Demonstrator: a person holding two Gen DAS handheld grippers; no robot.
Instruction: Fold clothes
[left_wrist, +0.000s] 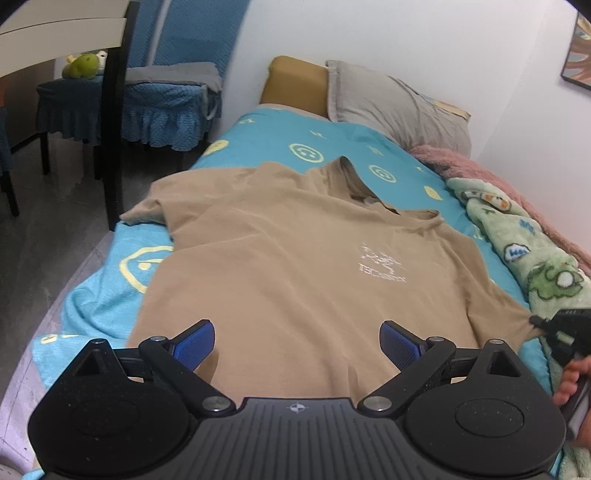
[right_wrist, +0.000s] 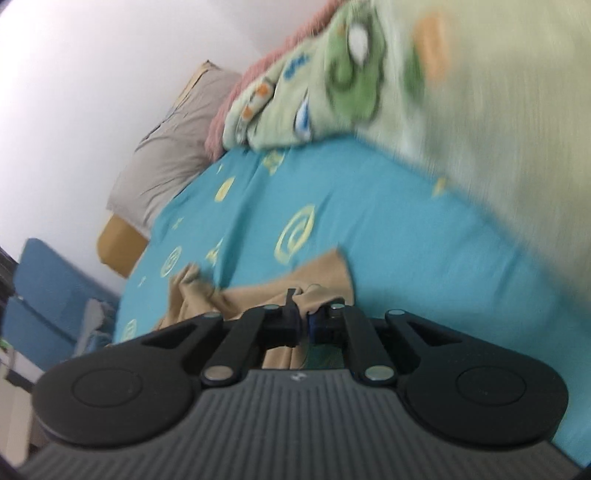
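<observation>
A tan T-shirt (left_wrist: 295, 266) lies spread front-up on the bed (left_wrist: 266, 136), collar toward the pillow (left_wrist: 399, 107) at 12 o'clock and hem toward the left wrist camera at 6 o'clock. The step in hand looks like the first fold, the sleeve on the wall side coming in over the body. The right hand-held gripper (right_wrist: 303, 320) is clenched on a bunch of that sleeve's fabric (its own view is motion-blurred, but cloth clearly sits between the pads); from the left wrist view it shows at 4 o'clock, at the sleeve tip. The left hand-held gripper (left_wrist: 297, 341) is released, its blue pads (left_wrist: 195, 345) spread wide and hovering over the hem with nothing between them. Next, I judge, the right one needs to carry the sleeve across toward 9 o'clock while the left pins or grips the hem so the shirt does not slide on the turquoise sheet.
</observation>
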